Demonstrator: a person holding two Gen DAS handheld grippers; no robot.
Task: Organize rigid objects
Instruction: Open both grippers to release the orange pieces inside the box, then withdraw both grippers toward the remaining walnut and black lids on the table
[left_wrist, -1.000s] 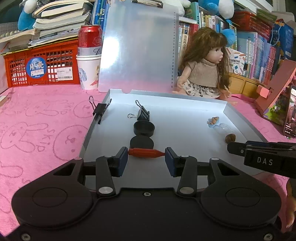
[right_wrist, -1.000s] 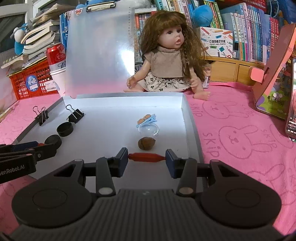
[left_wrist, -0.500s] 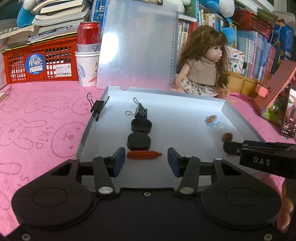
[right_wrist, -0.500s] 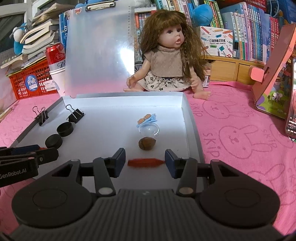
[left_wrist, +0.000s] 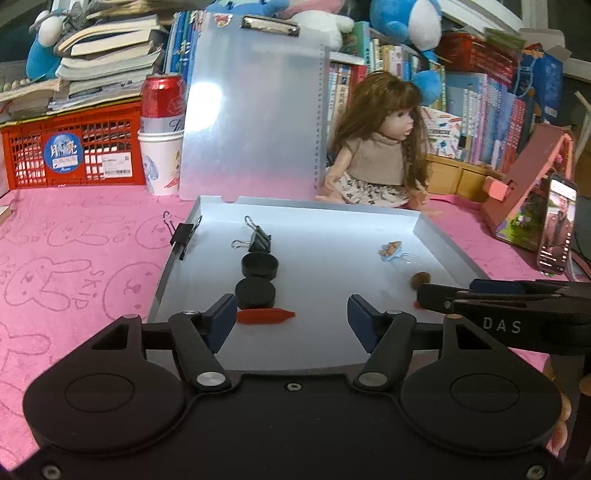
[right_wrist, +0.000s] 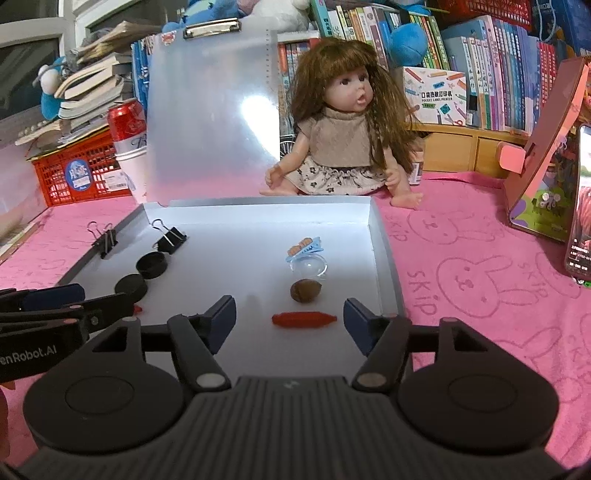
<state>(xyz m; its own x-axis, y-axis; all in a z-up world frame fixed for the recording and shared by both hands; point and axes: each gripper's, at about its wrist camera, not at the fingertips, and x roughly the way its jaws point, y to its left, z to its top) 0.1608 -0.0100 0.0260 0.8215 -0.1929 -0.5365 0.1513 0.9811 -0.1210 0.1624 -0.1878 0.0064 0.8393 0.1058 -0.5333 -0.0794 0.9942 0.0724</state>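
Both my claws, left (left_wrist: 291, 319) and right (right_wrist: 290, 319), gape wide, each with a red stick (left_wrist: 265, 316) at 12 o'clock in the tray (right_wrist: 384, 254). Guessing placement's done, backing out next.

A lived-in home room, likely a child's. Crammed bookshelves (right_wrist: 498, 74) and plush toys (left_wrist: 402, 22) line the far wall. A doll (right_wrist: 343, 129) sits on the table's pink bunny-print cloth (right_wrist: 480, 266), with a red crate (left_wrist: 74, 151) far left.
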